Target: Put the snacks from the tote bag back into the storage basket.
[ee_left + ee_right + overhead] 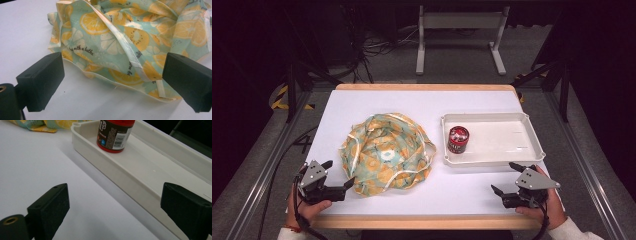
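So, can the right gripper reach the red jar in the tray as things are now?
Probably yes. The right gripper is open and sits just outside the near rim of the white tray. The red jar stands upright near the tray's left end with nothing around it. The gripper would need to lift over the rim.

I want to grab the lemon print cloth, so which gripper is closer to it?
Left. The left gripper sits at the near left edge of the lemon print cloth, jaws open around its hem. The right gripper rests far across, before the tray.

"with a battle" on cloth (130, 37)
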Demonstrator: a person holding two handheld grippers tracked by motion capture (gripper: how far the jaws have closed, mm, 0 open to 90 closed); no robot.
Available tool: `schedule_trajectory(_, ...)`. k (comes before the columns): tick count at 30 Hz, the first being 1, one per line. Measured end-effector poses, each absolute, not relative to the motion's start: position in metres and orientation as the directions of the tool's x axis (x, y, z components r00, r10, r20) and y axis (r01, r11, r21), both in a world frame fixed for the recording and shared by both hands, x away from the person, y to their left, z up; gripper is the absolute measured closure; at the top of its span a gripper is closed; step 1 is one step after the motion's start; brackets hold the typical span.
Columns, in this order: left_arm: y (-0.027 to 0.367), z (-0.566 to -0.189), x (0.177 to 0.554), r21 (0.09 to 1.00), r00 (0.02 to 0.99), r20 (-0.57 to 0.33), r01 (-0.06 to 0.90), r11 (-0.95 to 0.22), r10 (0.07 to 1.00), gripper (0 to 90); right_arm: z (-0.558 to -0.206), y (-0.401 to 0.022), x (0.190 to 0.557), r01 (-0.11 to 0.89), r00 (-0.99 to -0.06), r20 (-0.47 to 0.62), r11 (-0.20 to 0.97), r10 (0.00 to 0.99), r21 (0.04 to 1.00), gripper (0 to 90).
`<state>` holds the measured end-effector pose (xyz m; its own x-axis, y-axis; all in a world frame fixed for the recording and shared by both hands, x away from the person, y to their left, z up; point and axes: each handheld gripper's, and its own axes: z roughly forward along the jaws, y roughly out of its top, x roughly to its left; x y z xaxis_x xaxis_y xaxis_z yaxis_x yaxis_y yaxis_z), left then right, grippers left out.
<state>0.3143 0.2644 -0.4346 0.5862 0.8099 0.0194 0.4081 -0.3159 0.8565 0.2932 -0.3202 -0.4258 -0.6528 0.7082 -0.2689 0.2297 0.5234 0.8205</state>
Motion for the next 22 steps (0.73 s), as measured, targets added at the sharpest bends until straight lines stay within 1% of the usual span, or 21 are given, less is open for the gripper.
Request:
schedule_trajectory(11, 0.2656, -0.4328, 0.3132, 0.865, 0.572, 0.019, 0.402, -0.3, 0.82, 4.2, -0.4253, -0.322, 0.2918, 0.225, -0.649, -0.271, 0.52, 0.711, 0.824, 9.0)
schedule_trajectory(22, 0.2653, -0.4353, 0.3131, 0.861, 0.555, 0.008, 0.419, -0.288, 0.832, 4.2, -0.4264, -0.3237, 0.2931, 0.23, -0.649, -0.266, 0.517, 0.713, 0.824, 9.5)
